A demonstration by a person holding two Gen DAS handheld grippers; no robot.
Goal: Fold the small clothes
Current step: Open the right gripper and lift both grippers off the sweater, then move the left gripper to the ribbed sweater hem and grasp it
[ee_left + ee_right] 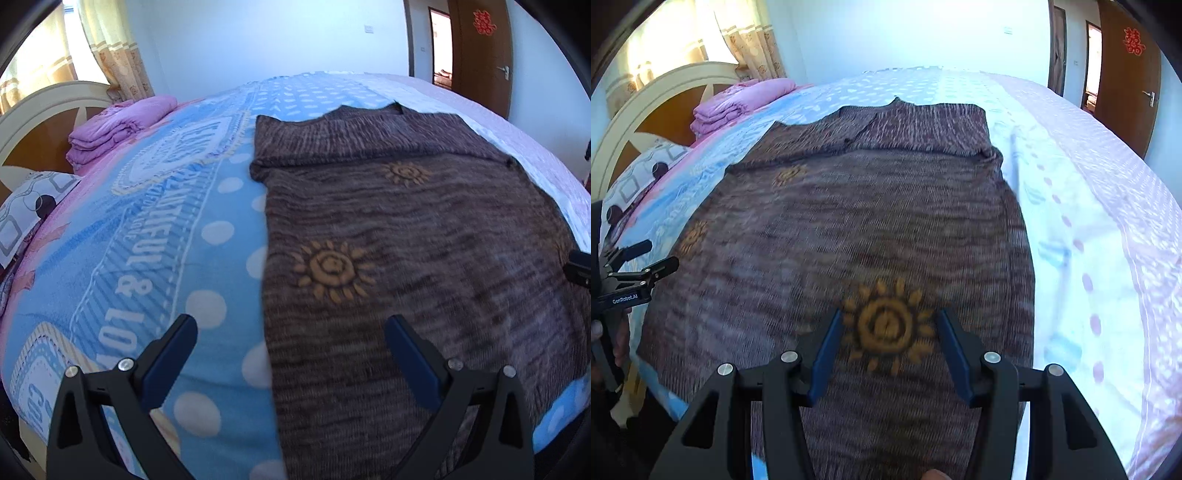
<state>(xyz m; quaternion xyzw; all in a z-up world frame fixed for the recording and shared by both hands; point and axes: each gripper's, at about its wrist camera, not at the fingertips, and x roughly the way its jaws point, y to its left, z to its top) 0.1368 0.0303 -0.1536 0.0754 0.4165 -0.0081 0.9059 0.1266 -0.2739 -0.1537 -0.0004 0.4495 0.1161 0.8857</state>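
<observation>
Hovering both empty, parted grippers, left gripper (pixel 291 354) and right gripper (pixel 889 350), over the sweater (pixel 849 229), we next needed its near hem.

A blue dotted blanket (pixel 207 236) covers the bed. At ten o'clock sits a folded pink quilt (pixel 118 125) beside a patterned pillow (pixel 33 206), against the headboard (pixel 665 107). Curtains (pixel 114 48) hang behind; a brown door (pixel 1126 74) stands at two o'clock.

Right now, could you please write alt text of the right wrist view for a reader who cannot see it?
A brown knitted sweater with yellow sun motifs lies flat on a bed's blue patterned blanket. The right hand-held gripper hovers open above one sun; the left hand-held gripper shows at the left edge.
</observation>
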